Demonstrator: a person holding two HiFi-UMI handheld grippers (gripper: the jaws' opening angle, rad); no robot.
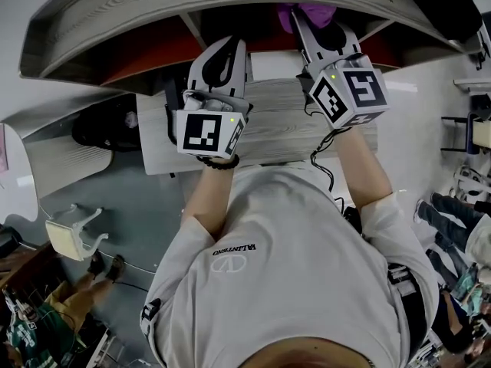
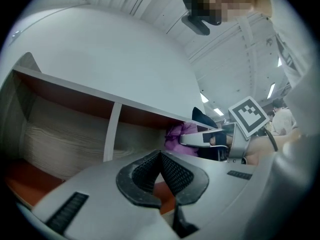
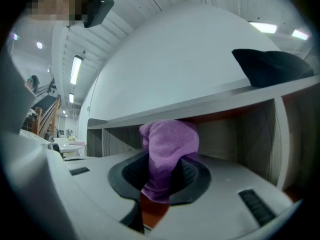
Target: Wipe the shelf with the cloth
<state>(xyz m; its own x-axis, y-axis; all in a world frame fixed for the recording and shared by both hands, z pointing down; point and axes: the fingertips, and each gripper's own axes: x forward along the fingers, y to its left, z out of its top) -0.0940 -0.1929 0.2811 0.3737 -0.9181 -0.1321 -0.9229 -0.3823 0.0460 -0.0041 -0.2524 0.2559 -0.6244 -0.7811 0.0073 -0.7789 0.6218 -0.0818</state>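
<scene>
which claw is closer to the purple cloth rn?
Right. The right claw is shut on the purple cloth, which is pinched between its jaws. The left claw is shut on nothing and sits off to the cloth's left, apart from it.

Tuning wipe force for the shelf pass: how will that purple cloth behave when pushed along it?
Likely floppy: the purple cloth bulges and folds over above the right gripper, which is shut on it. Probably light and grippy, since its pile looks fuzzy. It may bunch up rather than slide flat against the shelf.
</scene>
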